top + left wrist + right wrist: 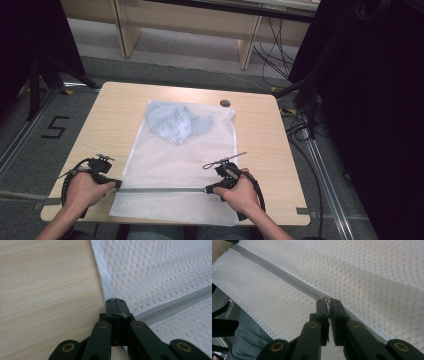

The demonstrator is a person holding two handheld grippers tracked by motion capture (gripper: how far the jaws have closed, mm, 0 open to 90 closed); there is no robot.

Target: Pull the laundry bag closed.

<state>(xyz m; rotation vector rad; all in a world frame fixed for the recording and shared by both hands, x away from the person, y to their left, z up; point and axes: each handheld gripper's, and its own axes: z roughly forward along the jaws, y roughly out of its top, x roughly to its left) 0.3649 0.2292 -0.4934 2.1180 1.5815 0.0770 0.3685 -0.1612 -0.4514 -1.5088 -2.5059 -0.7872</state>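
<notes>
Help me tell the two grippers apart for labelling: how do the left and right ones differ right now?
The left gripper pinches the mesh bag's side edge at the zipper's end; the right gripper grips the zipper farther along, apparently at its small metal pull. The left one sits over bare table, the right over mesh. Both are shut.

Right tool [327, 300] clamped on zipper pull [325, 299], grey zipper [277, 273], white mesh bag [367, 270]
</notes>
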